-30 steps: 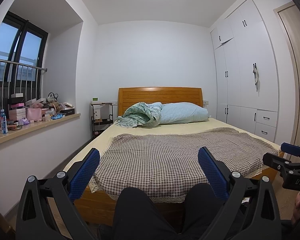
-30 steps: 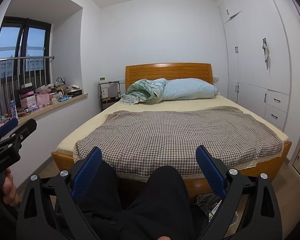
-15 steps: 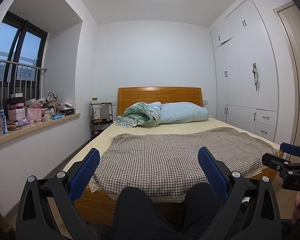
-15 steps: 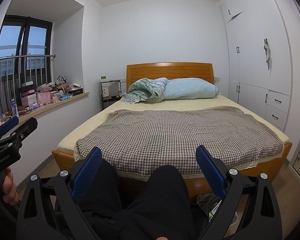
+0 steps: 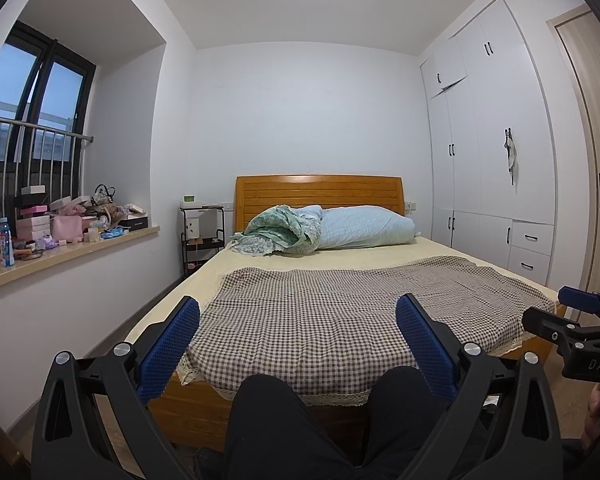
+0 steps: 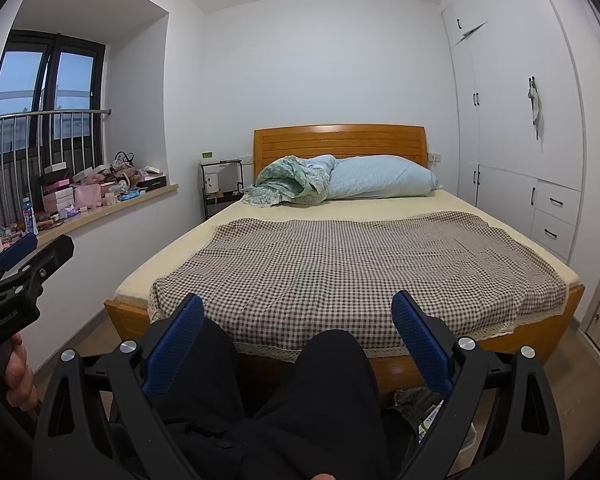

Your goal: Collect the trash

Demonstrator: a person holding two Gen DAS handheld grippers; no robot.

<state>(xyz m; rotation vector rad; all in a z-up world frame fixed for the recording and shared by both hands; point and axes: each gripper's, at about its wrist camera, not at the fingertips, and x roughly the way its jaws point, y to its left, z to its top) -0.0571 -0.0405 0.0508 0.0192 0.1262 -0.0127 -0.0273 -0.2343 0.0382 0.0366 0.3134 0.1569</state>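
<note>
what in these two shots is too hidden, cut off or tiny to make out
- Crumpled items on the floor, right wrist view: mostly hidden behind the right claw and the person's legs; can't tell what they are.
- Clutter on the windowsill, left wrist view: too small to sort trash from keepsakes.
- Floor beside the bed: cut off by the left claw.
- Shelf items on the bedside rack: too small.

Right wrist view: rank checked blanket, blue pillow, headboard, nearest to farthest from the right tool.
1. checked blanket, covering the bed's foot end, just ahead of the right tool.
2. blue pillow, at the bed's head, right side.
3. headboard, against the back wall.
</note>
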